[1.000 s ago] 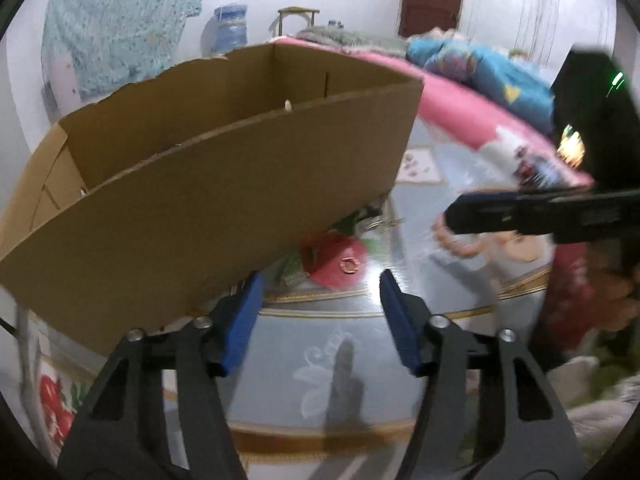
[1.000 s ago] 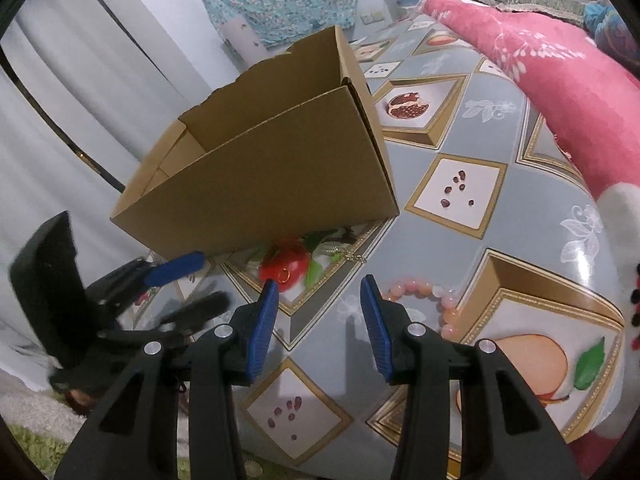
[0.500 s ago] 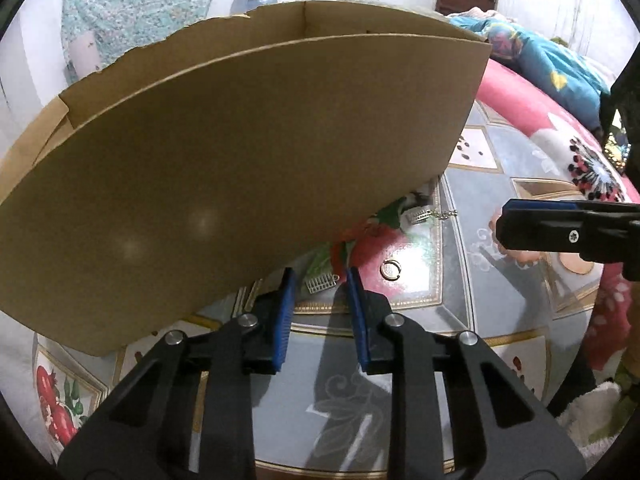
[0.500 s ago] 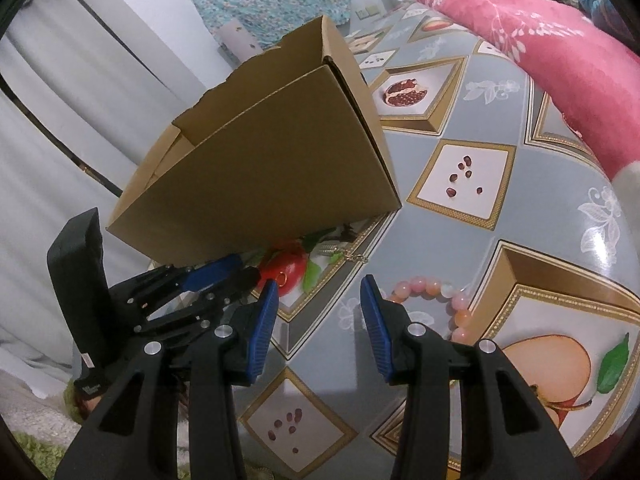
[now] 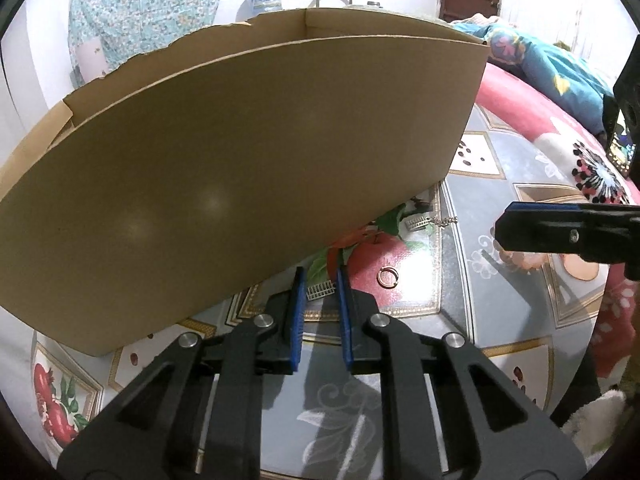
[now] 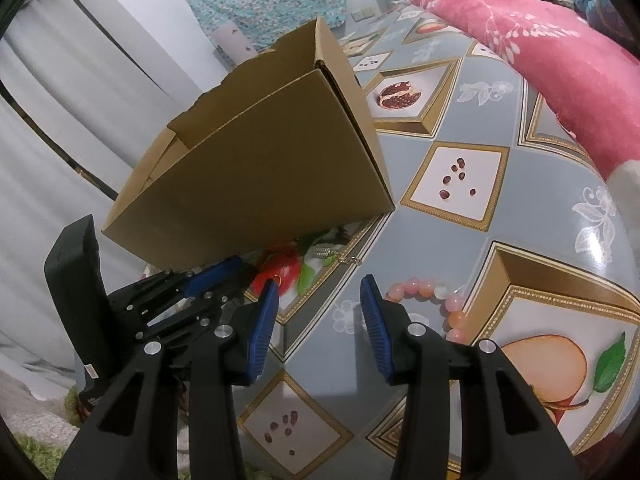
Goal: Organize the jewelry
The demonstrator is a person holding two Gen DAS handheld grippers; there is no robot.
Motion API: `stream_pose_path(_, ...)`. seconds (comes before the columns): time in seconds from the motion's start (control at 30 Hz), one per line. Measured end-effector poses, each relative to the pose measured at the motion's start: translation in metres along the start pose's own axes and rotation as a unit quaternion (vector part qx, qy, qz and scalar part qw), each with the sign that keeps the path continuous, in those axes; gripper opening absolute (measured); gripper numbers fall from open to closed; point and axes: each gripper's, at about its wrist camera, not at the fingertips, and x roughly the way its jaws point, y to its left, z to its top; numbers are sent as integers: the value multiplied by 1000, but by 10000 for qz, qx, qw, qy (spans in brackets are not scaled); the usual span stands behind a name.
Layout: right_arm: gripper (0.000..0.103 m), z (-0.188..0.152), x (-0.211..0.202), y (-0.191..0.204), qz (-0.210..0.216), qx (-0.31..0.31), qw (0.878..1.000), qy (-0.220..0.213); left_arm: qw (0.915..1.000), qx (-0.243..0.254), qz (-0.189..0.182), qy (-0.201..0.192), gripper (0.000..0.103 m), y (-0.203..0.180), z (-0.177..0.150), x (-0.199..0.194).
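Observation:
An open cardboard box stands on the patterned tablecloth; it also shows in the right wrist view. My left gripper is partly closed, its jaws on either side of a small silver comb-like piece that lies on the cloth just before the box. A gold ring lies to its right, and a second silver piece with a chain lies further back. My right gripper is open and empty near a pink bead bracelet.
The tablecloth carries fruit pictures. A pink blanket borders the right side. My right gripper's finger reaches in from the right in the left wrist view. My left gripper shows beside the box in the right wrist view.
My left gripper has moved forward and down toward the box base and narrowed its jaws around the silver comb piece. My right gripper has stayed open and shifted little.

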Motion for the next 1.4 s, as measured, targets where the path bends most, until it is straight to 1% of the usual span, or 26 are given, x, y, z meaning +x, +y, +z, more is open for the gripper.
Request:
stream_pose_path(0.13, 42, 1, -1, 5, -51, -160, 9999, -18, 10000, -25, -64, 11, 14, 7, -6, -5)
stream_pose_path(0.23, 42, 1, 2, 14, -59, -431, 9991, 5, 10000, -52, 3, 32, 14, 15, -11, -10)
stream_pose_path(0.4, 41, -3, 22, 37, -205, -1014, 9945, 152, 9997, -232, 68, 47, 14, 29, -20, -18)
stream_pose_path(0.5, 39, -4, 34, 51, -329, -1345, 9902, 152, 9994, -331, 93, 54, 14, 34, -22, -20)
stream_pose_path(0.7, 26, -7, 53, 72, -623, -1852, 9806, 159, 9993, -358, 91, 51, 14, 37, -23, -22)
stream_pose_path(0.77, 20, -8, 57, 74, -729, -1914, 9786, 199, 9992, -380, 78, 43, 14, 37, -23, -22)
stream_pose_path(0.83, 19, -9, 59, 73, -810, -1911, 9780, 212, 9992, -393, 70, 34, 14, 36, -22, -21)
stream_pose_path(1.1, 19, -7, 58, 75, -950, -1929, 9765, 151, 9991, -433, 25, 10, 14, 40, -25, -23)
stream_pose_path(1.23, 19, -6, 64, 75, -931, -1894, 9772, 240, 9991, -434, 29, 4, 14, 41, -25, -24)
stream_pose_path(1.27, 19, -5, 69, 81, -919, -1908, 9770, 263, 9991, -431, 34, 0, 14, 41, -25, -24)
stream_pose_path(1.4, 19, -6, 74, 87, -1015, -2076, 9727, 231, 9992, -408, 49, -22, 14, 41, -26, -23)
